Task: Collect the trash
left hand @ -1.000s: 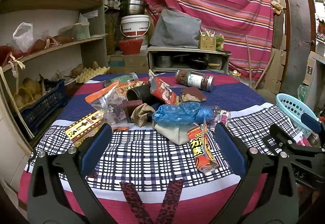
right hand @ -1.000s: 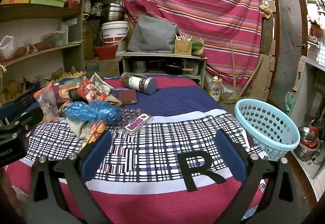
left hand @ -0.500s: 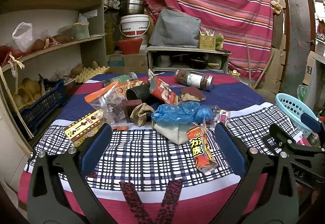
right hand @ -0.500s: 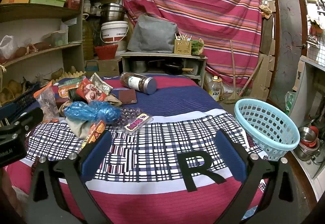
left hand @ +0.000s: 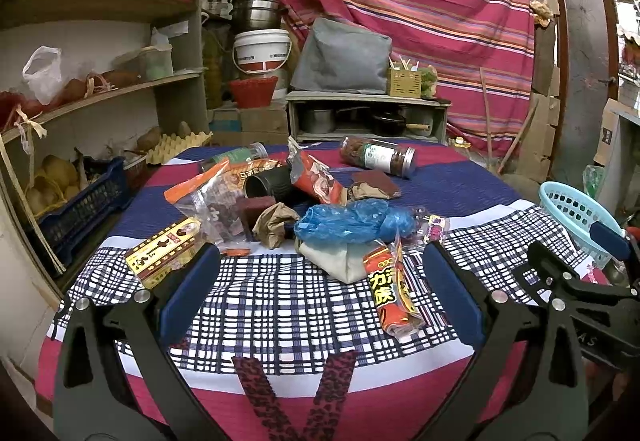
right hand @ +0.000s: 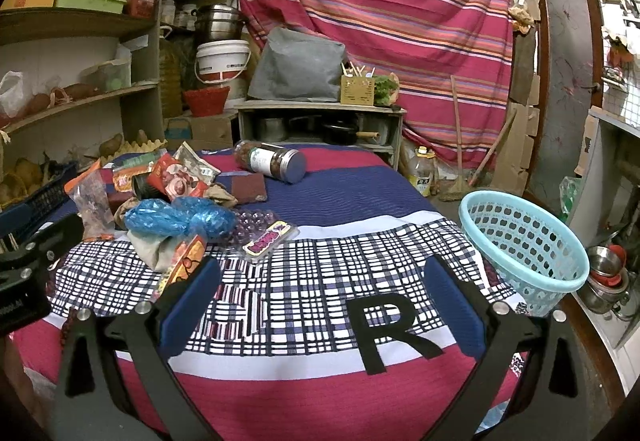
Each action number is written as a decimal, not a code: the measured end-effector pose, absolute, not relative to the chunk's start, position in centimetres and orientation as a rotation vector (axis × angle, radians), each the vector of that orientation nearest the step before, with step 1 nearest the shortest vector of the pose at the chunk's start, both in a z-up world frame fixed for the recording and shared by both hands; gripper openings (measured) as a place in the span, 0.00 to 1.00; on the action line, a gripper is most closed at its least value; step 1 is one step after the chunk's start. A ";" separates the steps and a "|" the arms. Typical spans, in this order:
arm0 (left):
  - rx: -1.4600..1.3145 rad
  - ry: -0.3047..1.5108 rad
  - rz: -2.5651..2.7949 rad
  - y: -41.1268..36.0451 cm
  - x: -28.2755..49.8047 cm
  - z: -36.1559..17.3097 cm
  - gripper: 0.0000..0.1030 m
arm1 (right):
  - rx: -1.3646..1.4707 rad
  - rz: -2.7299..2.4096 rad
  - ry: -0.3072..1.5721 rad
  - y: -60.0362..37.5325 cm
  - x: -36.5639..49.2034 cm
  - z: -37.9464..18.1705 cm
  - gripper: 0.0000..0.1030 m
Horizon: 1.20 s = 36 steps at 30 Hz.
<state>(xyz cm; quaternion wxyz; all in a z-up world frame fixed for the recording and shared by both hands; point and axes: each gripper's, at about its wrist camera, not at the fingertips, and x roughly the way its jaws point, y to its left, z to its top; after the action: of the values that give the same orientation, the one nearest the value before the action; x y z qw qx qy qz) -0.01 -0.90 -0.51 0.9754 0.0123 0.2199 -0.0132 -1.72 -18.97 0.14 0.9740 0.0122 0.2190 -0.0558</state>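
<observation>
Two grippers, your left gripper (left hand: 320,291) and right gripper (right hand: 320,291), hold jaws apart at lower frame; trash pile (left hand: 320,217) centre, blue basket (right hand: 524,253) right.

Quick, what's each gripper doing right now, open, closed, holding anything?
Left gripper: open, holding nothing, above the checked tablecloth.
Right gripper: open, holding nothing, near the light blue basket.

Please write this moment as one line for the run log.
phase: before first pick | left gripper: open, empty | right gripper: open, empty | trash pile: on table | basket: right table edge
</observation>
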 end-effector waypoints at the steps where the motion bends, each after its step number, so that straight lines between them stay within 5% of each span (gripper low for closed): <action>1: 0.025 0.443 -0.025 -1.0 0.0 -0.5 0.95 | 0.033 -0.116 0.438 -19.1 -1.8 0.2 0.96; 17: -0.015 0.455 0.019 1.5 0.9 1.2 0.95 | 0.058 -0.109 0.424 -19.5 -0.6 0.3 0.96; 36: -0.051 0.591 0.175 10.8 10.7 -0.9 0.95 | -0.031 -0.098 0.533 -16.6 7.2 0.9 0.96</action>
<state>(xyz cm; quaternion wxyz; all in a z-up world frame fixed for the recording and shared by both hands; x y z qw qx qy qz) 10.72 10.80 -0.87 0.9526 -0.0252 0.2908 0.0863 7.17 -16.64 0.86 0.9634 -0.0155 0.2631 -0.0486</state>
